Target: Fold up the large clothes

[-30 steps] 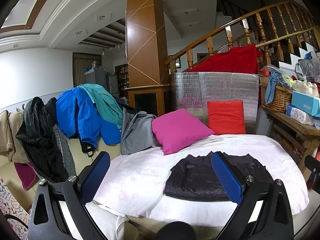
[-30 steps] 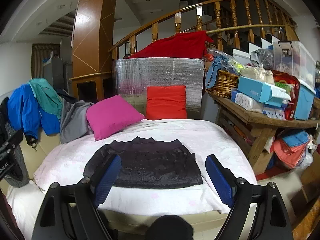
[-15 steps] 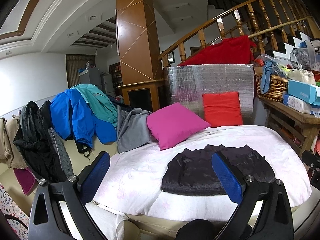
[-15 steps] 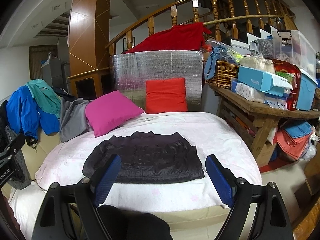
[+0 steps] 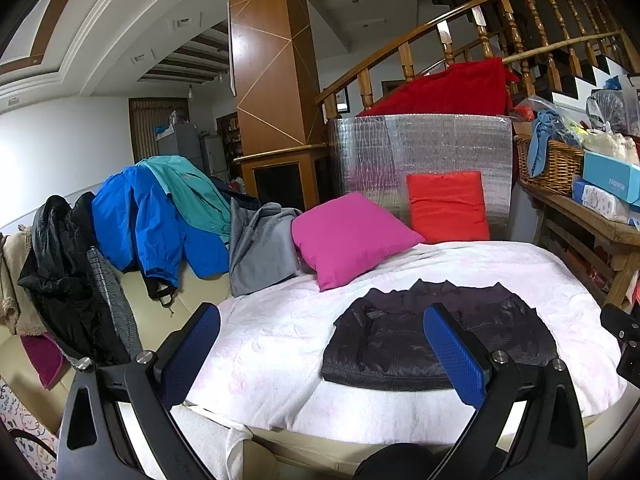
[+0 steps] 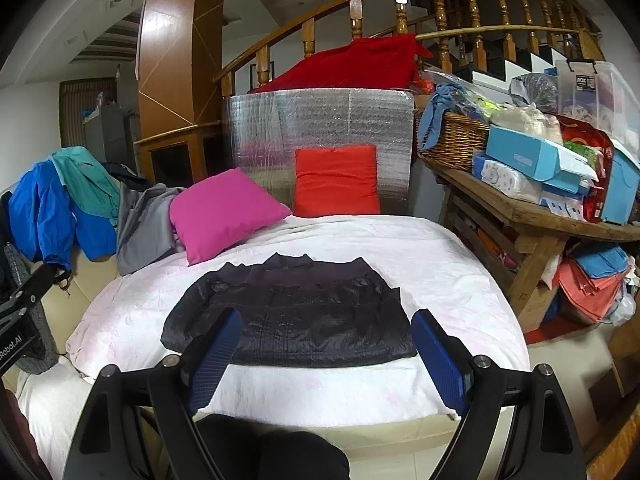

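Both views are tilting slightly downward; nothing else is shifting. Left gripper (image 5: 320,356) and right gripper (image 6: 320,352) are hanging wide open, empty. Dark jacket (image 6: 292,312) is lying folded flat mid-bed (image 6: 440,264), pink pillow (image 6: 224,212) at ten o'clock. Possibly finished, or awaiting another fold.

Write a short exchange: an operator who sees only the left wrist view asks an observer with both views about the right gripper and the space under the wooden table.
Operator: Is the right gripper open?
Observer: Yes, the right gripper is open and empty, pointing at the black jacket.
Operator: What is under the wooden table?
Observer: A pile of orange and blue cloths lies under the wooden table.
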Action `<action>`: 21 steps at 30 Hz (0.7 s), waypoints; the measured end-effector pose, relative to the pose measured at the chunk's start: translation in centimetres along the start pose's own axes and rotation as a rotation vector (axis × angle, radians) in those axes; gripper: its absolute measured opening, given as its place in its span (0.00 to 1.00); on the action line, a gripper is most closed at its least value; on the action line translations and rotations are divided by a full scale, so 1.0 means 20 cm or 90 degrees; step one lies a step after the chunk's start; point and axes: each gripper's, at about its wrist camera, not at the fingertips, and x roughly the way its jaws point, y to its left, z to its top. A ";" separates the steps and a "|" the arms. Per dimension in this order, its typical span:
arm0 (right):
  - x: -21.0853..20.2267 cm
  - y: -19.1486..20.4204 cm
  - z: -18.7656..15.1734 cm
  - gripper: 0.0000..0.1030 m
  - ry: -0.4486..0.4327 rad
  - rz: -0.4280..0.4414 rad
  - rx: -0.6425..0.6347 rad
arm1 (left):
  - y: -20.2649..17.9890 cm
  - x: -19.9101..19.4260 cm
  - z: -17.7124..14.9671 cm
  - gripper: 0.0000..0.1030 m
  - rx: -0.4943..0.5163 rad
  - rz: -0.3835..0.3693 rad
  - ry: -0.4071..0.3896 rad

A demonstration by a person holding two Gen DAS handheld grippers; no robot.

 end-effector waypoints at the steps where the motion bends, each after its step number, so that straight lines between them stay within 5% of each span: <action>1: 0.02 0.01 0.01 0.86 0.002 0.000 -0.002 | 0.00 0.02 0.00 0.98 0.000 0.000 0.001; 21: 0.59 0.16 0.15 0.86 0.065 -0.005 -0.008 | -0.07 0.54 0.08 0.98 0.014 -0.005 0.063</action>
